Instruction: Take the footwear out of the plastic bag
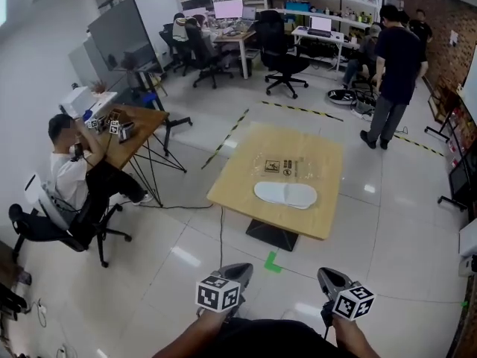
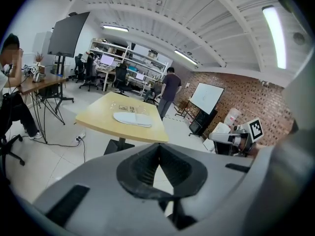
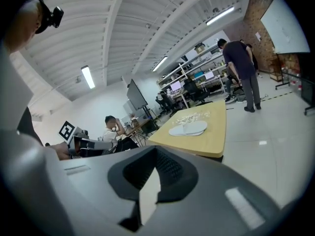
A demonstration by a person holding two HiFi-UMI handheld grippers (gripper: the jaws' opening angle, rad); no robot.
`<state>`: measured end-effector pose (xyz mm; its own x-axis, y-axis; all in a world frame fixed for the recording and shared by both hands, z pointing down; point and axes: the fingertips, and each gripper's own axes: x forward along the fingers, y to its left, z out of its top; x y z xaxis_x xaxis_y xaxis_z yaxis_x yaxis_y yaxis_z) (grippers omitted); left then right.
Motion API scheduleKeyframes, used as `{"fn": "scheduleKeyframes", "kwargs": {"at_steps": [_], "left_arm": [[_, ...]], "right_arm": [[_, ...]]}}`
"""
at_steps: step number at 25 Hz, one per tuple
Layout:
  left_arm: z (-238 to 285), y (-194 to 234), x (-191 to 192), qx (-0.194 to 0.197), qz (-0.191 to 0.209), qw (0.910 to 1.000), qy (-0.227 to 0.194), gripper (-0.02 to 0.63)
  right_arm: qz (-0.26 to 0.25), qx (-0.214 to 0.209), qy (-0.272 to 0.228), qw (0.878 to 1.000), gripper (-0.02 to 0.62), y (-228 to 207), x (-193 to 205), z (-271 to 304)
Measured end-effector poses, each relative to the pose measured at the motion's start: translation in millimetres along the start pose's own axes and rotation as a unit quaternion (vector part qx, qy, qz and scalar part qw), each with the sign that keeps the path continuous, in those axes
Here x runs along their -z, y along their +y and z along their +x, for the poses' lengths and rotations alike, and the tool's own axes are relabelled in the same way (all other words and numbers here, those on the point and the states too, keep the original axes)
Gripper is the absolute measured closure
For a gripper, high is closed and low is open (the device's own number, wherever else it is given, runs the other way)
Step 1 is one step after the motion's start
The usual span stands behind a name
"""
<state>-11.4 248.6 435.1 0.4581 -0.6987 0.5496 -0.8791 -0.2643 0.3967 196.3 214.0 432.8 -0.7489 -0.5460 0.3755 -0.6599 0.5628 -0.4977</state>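
Left claw (image 1: 237, 272) and right claw (image 1: 332, 277) are both closed, empty. The slippers (image 1: 285, 194) lie crosswise on the worktop (image 1: 232, 181), beside the plastic bag (image 1: 289, 165).

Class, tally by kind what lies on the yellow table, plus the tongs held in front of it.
White slippers: 2
Clear plastic bag: 1
Tongs: 2 (left tongs, right tongs)
Total: 5

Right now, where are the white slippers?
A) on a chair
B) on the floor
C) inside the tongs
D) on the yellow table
D: the white slippers lie flat on the yellow table, near a clear plastic bag.
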Motion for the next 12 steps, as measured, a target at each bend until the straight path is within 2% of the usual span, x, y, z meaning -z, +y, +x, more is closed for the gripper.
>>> {"fn": "scheduleKeyframes", "kwargs": {"at_steps": [5, 9, 12], "left_arm": [[-31, 27, -20, 0.010, 0.025, 0.9996, 0.007, 0.600], [-38, 43, -34, 0.023, 0.043, 0.9988, 0.004, 0.600], [-45, 53, -38, 0.026, 0.044, 0.9987, 0.003, 0.600]], "right_arm": [[0.023, 0.018, 0.000, 1.000, 0.595, 42, 7, 11], [0.024, 0.029, -0.007, 0.999, 0.595, 64, 8, 23], [0.017, 0.032, 0.008, 0.999, 0.595, 79, 18, 25]]}}
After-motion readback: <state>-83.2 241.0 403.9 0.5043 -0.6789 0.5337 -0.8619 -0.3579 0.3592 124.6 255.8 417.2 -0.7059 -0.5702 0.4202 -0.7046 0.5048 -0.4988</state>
